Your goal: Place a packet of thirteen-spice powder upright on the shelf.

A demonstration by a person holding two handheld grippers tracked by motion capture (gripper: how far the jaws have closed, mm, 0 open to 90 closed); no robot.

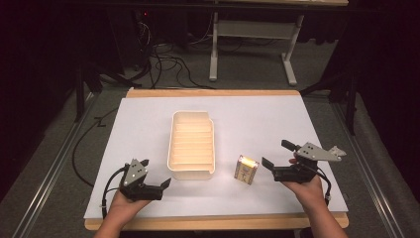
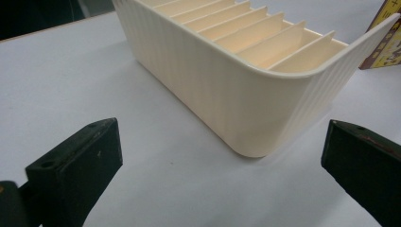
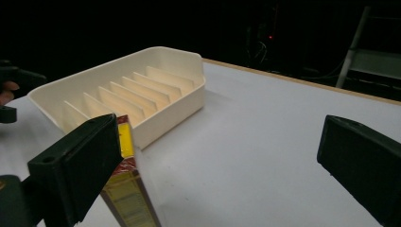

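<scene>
A cream tray [image 1: 170, 144] with several cross slots stands empty in the middle of the white table top [image 1: 267, 114]. Just right of its near end a small yellow and red box [image 1: 246, 169] stands upright. My left gripper [image 1: 156, 172] is open and empty, close to the tray's near left corner. In the left gripper view the left gripper [image 2: 221, 142] faces the tray's ribbed wall [image 2: 213, 85], with the box [image 2: 387, 42] at the top right edge. My right gripper [image 1: 276, 153] is open just right of the box. In the right gripper view the right gripper [image 3: 217, 142] is apart from the box [image 3: 127, 194], which stands behind its left jaw, with the tray [image 3: 175, 111] beyond.
The white sheet lies on a wooden table whose edge [image 1: 213, 92] shows at the far side. Behind the table are floor cables [image 1: 168, 64] and a pale table frame [image 1: 214, 49]. Bare sheet spreads to the right of the tray and behind it.
</scene>
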